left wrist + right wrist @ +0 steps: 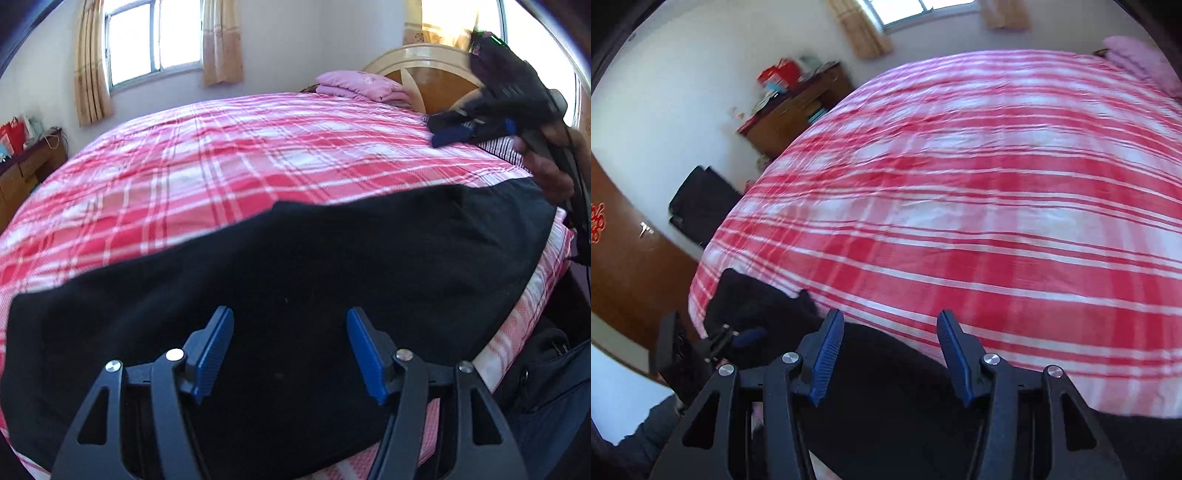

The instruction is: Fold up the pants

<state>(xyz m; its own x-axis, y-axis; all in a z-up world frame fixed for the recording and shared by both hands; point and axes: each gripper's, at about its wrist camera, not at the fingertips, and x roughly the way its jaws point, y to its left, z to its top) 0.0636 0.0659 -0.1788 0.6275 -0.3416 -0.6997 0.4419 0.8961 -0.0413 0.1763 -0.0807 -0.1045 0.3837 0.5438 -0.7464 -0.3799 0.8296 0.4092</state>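
Pants: black pants (pixel 295 295) lie spread across the near edge of the bed, filling the lower half of the left wrist view; in the right wrist view they show as a dark band along the bottom and lower left of the frame.
Bed: a red and white plaid cover (pixel 221 155) takes up the middle of both views, with pink folded bedding (pixel 354 86) at upper right by the headboard.
Left gripper: the left gripper (pixel 290 350) hovers over the cloth at bottom centre, jaws spread wide, nothing between them.
Right gripper: the right gripper (pixel 890 354) sits at bottom centre of its own view, jaws likewise wide apart and empty (the left wrist view shows it blurred at upper right, over the cover).
Step in hand: probably reaching for a grasp before a fold.
How to do it well: each gripper should take a far corner or edge of the cloth, pinch all layers together, then lift both ends level so that the fold lands square.
Risk: the dark cloth hides its seams, so an edge may be misjudged.
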